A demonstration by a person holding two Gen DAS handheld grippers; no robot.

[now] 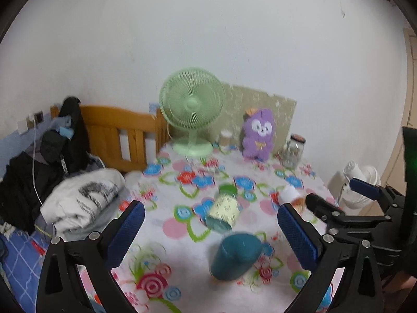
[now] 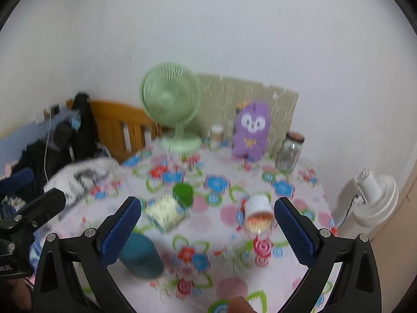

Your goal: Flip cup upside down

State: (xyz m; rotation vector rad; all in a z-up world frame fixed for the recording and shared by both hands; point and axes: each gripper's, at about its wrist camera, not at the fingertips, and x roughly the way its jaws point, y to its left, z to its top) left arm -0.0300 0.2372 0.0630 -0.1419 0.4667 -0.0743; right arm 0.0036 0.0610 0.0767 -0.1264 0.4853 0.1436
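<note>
Hand-held gripper (image 2: 207, 224) right view: orange cup (image 2: 258, 212) clearer.

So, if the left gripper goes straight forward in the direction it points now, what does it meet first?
Probably the teal cup, which stands between the open fingers of the left gripper. The pale can with a green lid lies behind it. Blur makes depth uncertain.

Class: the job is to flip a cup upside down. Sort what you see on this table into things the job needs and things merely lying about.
Job: teal cup, pale cup, white cup, left gripper, right gripper.

Lying about: green fan, purple plush, glass jar, green tub, white fan, clothes.
</note>
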